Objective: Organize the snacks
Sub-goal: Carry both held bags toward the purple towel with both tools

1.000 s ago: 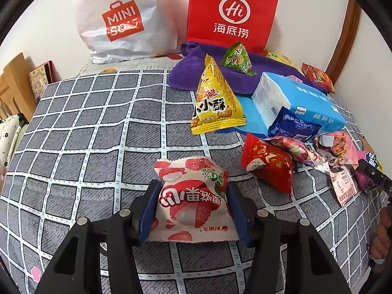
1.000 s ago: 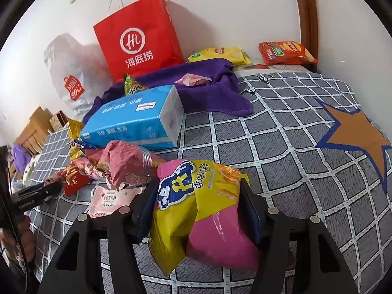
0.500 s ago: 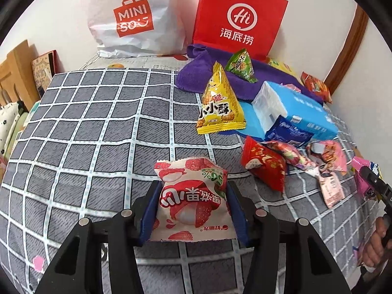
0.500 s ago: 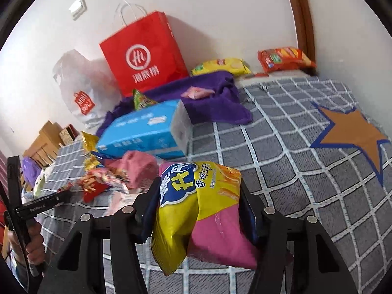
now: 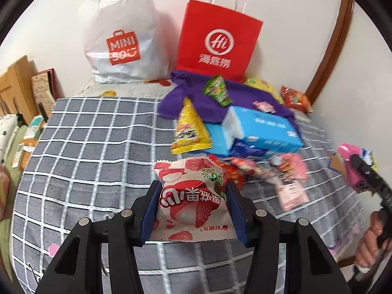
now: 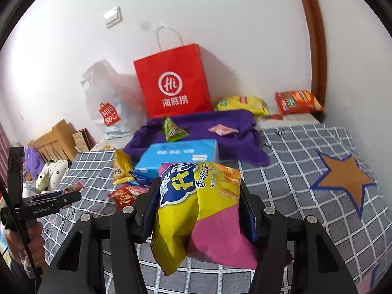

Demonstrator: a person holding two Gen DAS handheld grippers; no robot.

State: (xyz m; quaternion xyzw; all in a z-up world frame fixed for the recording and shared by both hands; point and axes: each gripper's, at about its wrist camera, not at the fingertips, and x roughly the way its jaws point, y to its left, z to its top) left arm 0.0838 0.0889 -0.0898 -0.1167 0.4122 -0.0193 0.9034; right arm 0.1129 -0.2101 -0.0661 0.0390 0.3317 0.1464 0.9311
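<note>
My left gripper (image 5: 193,193) is shut on a white and red lychee snack pack (image 5: 192,202) and holds it above the checked bed cover (image 5: 93,152). My right gripper (image 6: 198,196) is shut on a yellow and pink chip bag (image 6: 196,210) and holds it well above the bed; it also shows at the right edge of the left wrist view (image 5: 360,169). Loose snacks lie in a pile beside a blue tissue pack (image 5: 259,129), among them a yellow triangular bag (image 5: 189,129) and a red pack (image 6: 125,196). A green triangular bag (image 5: 216,90) lies on a purple towel (image 6: 208,127).
A red paper bag (image 5: 218,46) and a white Miniso plastic bag (image 5: 122,44) stand against the wall at the back. A yellow bag (image 6: 241,104) and an orange bag (image 6: 296,101) lie by the wall. Wooden furniture (image 5: 14,85) stands at the left. An orange star (image 6: 343,178) marks the cover.
Both grippers have risen away from the bed with their packs held. The snack pile and the bags look farther off and lower in both views.
</note>
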